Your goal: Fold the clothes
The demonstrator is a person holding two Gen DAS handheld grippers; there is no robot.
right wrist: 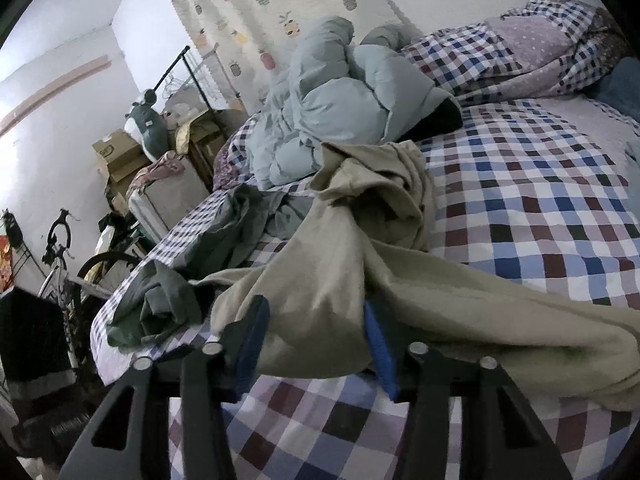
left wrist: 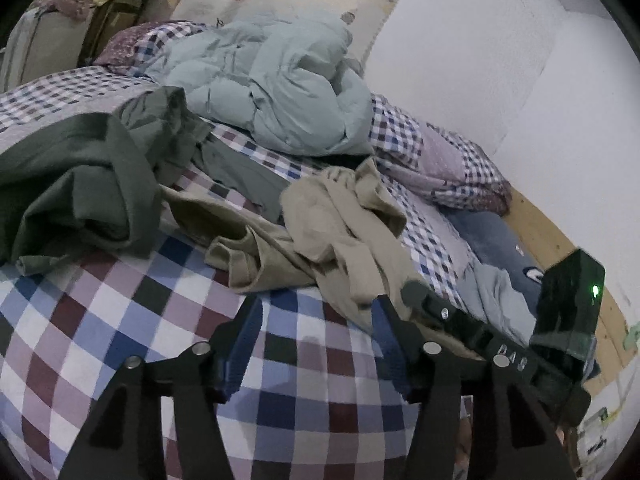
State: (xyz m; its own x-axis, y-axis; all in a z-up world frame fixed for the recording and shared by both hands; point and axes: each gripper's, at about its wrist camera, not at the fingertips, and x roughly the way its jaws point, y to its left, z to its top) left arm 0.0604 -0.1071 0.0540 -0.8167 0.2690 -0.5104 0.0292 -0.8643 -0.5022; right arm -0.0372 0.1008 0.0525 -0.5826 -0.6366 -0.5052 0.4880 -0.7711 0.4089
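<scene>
Right wrist view: beige garment (right wrist: 340,280) bunched between part-closed fingers (right wrist: 256,332), actual clamping unclear; left fingers (left wrist: 244,332) released

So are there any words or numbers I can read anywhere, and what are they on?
"DAS", roughly: raised letters on the black gripper body at the right of the left wrist view; the last letter is unclear.
Print on the cardboard box: too blurred to read.
White mark on the blue cloth: unreadable.
</scene>
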